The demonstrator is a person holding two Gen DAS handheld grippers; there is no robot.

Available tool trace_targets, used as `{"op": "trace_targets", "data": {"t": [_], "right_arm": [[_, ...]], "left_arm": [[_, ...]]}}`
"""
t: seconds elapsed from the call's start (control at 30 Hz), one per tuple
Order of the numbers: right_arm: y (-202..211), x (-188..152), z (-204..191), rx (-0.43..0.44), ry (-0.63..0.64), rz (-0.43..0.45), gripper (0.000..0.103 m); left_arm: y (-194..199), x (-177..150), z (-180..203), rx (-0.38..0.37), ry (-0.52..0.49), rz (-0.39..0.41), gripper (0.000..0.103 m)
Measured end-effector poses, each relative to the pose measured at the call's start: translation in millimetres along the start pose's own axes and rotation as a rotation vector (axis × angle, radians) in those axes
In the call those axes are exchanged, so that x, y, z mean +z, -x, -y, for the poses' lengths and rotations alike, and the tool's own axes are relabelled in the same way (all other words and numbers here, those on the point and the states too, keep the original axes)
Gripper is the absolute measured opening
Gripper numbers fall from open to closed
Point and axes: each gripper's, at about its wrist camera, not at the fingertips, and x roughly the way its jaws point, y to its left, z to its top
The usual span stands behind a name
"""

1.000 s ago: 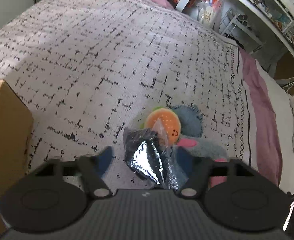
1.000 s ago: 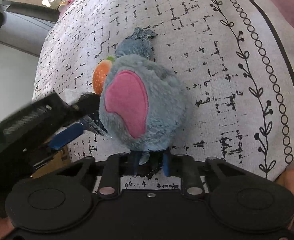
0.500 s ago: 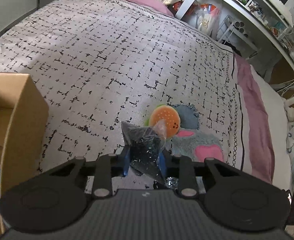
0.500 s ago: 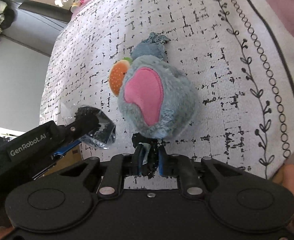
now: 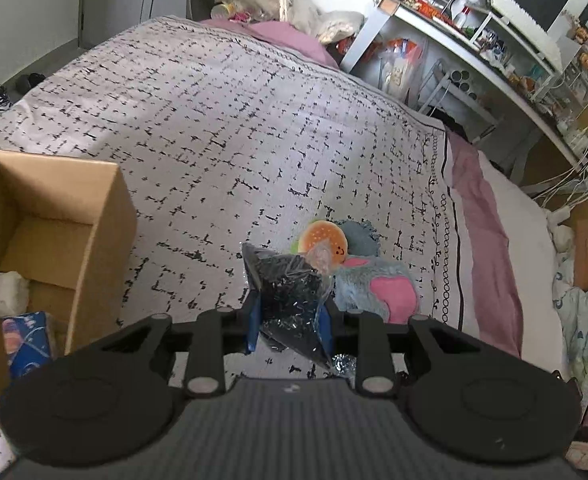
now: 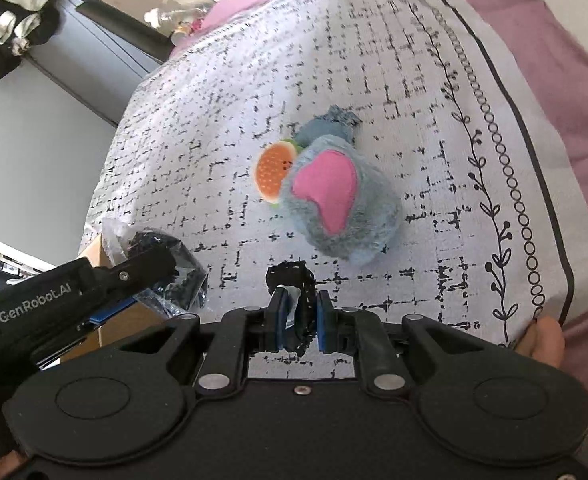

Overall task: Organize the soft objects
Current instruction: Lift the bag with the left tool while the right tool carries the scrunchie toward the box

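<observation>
Cardboard box (image 5: 53,216) now fuller in view, patterned bedspread (image 5: 221,128), cluttered desk (image 5: 506,64)

Between the left gripper's (image 5: 289,326) jaws sits a crinkled bag (image 5: 289,296) of clear glossy plastic film over dark contents. Just beyond the jaws lie a fuzzy grey plush (image 5: 374,284) with a smooth pink felt patch and a soft orange burger toy (image 5: 324,238). The bedspread (image 5: 221,120) is matt woven cloth. Left of the jaws stands a matt brown cardboard box (image 5: 105,216). The right gripper's (image 6: 298,320) matt black plastic body shows small metal pins; its jaws pinch black cloth trim (image 6: 294,280).
</observation>
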Motion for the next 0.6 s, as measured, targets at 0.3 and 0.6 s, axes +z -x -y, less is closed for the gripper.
{"op": "trace_targets", "data": {"t": [0.3,0.6], "right_arm": [[24,4,-23,-0.019,0.051,0.092,0.015],[37,7,-58,0.007,0.086,0.135,0.015]], "left_arm": [[36,1,-21,-0.006,0.003,0.049,0.028],[72,17,-51,0.013,0.031,0.094,0.028]]}}
